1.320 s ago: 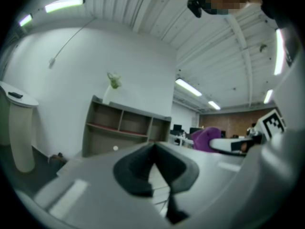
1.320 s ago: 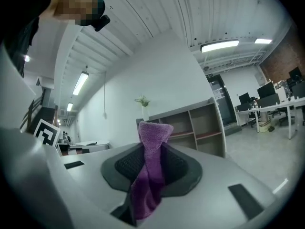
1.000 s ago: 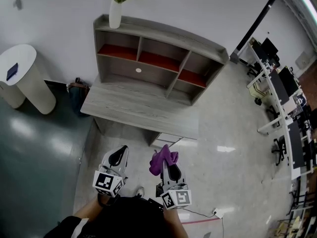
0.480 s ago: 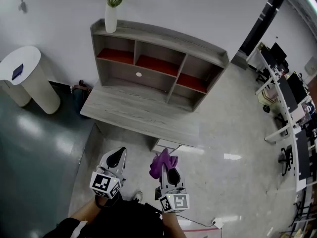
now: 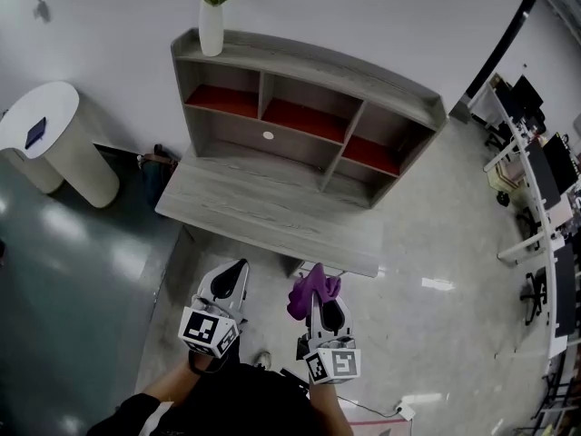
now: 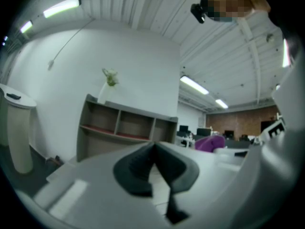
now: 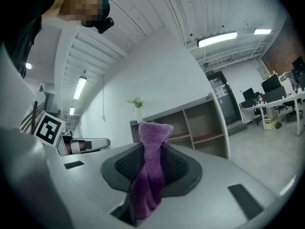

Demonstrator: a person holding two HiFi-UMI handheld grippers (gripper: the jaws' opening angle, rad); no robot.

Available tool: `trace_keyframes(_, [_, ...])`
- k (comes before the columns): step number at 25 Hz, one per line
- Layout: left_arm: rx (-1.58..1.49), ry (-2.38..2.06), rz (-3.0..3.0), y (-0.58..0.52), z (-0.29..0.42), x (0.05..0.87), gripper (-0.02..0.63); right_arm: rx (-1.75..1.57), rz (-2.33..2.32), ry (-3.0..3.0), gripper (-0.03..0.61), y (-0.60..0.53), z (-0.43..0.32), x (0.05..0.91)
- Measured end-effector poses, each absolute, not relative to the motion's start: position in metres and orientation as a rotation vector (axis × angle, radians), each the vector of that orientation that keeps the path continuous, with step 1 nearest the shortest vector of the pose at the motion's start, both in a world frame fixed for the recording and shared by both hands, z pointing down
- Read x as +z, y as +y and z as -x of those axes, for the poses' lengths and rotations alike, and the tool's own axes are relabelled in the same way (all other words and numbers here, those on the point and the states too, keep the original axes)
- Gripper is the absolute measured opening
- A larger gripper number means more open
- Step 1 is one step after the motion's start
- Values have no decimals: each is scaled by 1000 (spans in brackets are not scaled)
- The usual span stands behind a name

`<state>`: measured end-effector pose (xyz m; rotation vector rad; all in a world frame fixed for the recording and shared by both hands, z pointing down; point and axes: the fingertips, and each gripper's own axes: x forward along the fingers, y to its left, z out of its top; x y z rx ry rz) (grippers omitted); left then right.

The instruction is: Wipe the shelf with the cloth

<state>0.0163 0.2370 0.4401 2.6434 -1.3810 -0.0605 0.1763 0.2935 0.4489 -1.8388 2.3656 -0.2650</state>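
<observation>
Right gripper (image 5: 315, 291), lower middle of the head view, is clamped on the purple cloth (image 5: 312, 285). In the right gripper view the cloth stands up in a bunched fold between the dark pads (image 7: 181, 171), and its lower end drops out of sight into the slot. Left gripper (image 5: 234, 275), just left of it, has its jaws pressed together with nothing between them. Both are over the floor (image 5: 427, 243), near the front edge of the grey tabletop (image 5: 263, 209) but not touching it. The shelf (image 5: 313, 71) stands at the back of the tabletop, upper middle of frame, with three open compartments showing red boards; the cloth is well apart from it. White vase (image 5: 211, 27) sits on the shelf's top left corner, its flowers cut off by the top edge. White round stand (image 5: 59, 148) at far left carries a small dark item (image 5: 36, 133), too small to tell. A dark thing (image 5: 154, 160) on the floor left of the tabletop is hard to make out. Office desks (image 5: 536, 171) are cut off at the right edge. Hands are mostly hidden behind the marker cubes (image 5: 207, 331).
</observation>
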Motion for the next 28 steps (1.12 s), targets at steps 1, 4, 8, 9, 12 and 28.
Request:
trace_keyframes(1, [-66,-1379,-2651,225,-13,438,3,-259,1846,2361,91,283,-173,448])
trace_keyframes(4, [-73,-1360,-2669,189,-3,438,3,-230,1868,2349,91,251,-160,445])
trace_keyframes(8, [-65,-1308,-2693,138,13,439,3,-213,1912,2317,91,200,-142,444])
trace_keyframes(9, [-57,-1290,-2701,127,17,439,3,-219,1928,2304,91,188,-139,444])
trace_keyframes(12, [-48,-1234,-2725,94,26,437,3,-227,1981,2275,91,158,-131,441])
trace_keyframes(28, [-70,-1126,-2696,-17,14,455,3,-216,2075,2239,91,34,-149,441])
